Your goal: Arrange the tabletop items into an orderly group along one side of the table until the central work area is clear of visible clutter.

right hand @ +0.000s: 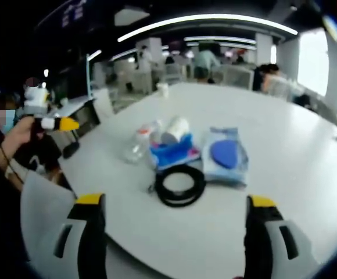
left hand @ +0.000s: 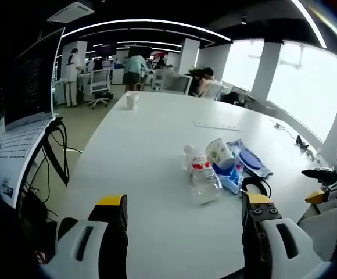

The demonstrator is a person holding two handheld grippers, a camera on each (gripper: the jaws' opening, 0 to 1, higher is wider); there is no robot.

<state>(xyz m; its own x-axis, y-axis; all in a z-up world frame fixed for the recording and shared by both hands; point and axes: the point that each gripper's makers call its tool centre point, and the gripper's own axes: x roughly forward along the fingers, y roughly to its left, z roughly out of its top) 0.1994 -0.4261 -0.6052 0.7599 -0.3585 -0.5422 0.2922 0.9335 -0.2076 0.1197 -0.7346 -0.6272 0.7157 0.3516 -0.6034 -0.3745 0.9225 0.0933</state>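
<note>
On the white table (left hand: pixel 157 145) lies a small cluster: a clear plastic bottle with a red label (left hand: pixel 202 174), a tipped paper cup (left hand: pixel 219 153) on a blue pack (left hand: pixel 231 174), a blue wipes packet (left hand: pixel 247 158) and a black coiled cable (left hand: pixel 255 186). My left gripper (left hand: pixel 183 218) is open above the near table edge, left of the cluster. In the right gripper view the bottle (right hand: pixel 138 144), cup (right hand: pixel 174 129), blue pack (right hand: pixel 174 154), wipes packet (right hand: pixel 225 154) and cable (right hand: pixel 180 185) lie ahead of my open right gripper (right hand: pixel 174 232). The right gripper (left hand: pixel 331 174) enters the left gripper view at the right edge.
A lone paper cup (left hand: pixel 132 100) stands far down the table, and a flat white strip (left hand: pixel 216 125) lies mid-table. A laptop (left hand: pixel 29 99) sits on a stand at left with cables below. Office chairs and people are at the back; a person's hand (right hand: pixel 17 133) holds the left gripper (right hand: pixel 55 123).
</note>
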